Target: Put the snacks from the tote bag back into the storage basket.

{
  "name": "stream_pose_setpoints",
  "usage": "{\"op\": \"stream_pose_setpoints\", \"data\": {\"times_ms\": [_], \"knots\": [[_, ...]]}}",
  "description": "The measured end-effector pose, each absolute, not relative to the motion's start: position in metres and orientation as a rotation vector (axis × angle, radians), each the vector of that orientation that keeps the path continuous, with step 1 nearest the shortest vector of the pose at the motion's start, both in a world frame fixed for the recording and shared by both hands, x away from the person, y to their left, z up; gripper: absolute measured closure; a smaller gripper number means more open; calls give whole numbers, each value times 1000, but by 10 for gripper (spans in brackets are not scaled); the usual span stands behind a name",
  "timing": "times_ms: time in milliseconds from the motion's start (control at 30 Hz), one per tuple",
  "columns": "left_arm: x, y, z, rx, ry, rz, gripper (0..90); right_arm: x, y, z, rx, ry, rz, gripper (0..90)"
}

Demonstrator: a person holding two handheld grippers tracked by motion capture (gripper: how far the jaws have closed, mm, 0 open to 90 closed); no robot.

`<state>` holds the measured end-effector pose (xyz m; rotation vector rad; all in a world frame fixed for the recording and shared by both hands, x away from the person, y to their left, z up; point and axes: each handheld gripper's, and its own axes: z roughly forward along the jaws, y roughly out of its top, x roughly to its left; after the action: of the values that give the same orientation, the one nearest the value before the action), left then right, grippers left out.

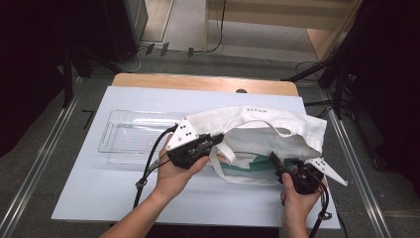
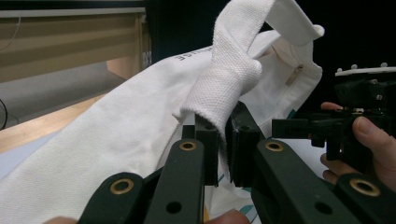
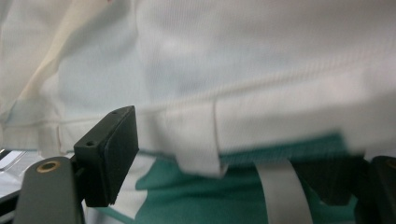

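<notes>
My left gripper (image 2: 223, 140) pinches the bag strap (image 2: 227, 84); my right gripper (image 3: 243, 163), wide open, must next grip the bag (image 1: 277, 126) hem.

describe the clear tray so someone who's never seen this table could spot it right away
Start at the pale sheet covering the table. On its left half, beside the white tote bag, lies the clear tray. It is see-through, shallow and rectangular, the one rigid thing next to the soft cloth bag.
</notes>
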<state>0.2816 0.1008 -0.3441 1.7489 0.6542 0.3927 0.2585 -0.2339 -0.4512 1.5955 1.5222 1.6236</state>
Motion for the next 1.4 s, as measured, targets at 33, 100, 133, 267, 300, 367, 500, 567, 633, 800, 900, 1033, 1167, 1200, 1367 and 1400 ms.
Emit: {"op": "stream_pose_setpoints", "data": {"times_ms": [33,100,133,267,300,367,500,567,633,800,900,1033,1167,1200,1367,1400], "knots": [[282,101,-344,1749,654,393,863,259,-234,-451,1595,1522,1624,206],[280,99,-345,1757,648,399,864,254,-232,-446,1574,1503,1614,284],[279,98,-346,1760,649,406,864,248,-230,-442,1522,1469,1585,462],[280,99,-346,1753,654,408,863,241,-239,-441,1507,1432,1634,808],[280,99,-345,1748,654,411,863,241,-239,-441,1507,1432,1634,808],[281,99,-343,1748,650,421,863,241,-244,-442,1521,1447,1636,868],[287,99,-336,1724,652,447,864,236,-239,-440,1478,1521,1471,873],[296,99,-330,1704,684,483,867,230,-237,-439,1467,1576,1388,872],[307,98,-327,1692,728,501,869,226,-241,-442,1477,1600,1363,871],[331,95,-328,1688,784,522,872,220,-251,-448,1515,1663,1270,871],[347,94,-330,1659,840,491,873,218,-256,-453,1538,1702,1205,872],[351,92,-332,1652,858,486,872,218,-262,-464,1595,1764,1114,874],[351,91,-336,1645,853,465,870,216,-269,-468,1621,1769,1136,863],[350,91,-336,1644,841,457,870,213,-271,-467,1606,1761,1180,818],[343,88,-331,1643,791,440,870,194,-272,-451,1485,1602,1250,365],[342,87,-331,1638,789,424,869,190,-273,-441,1456,1554,1265,323]]}}
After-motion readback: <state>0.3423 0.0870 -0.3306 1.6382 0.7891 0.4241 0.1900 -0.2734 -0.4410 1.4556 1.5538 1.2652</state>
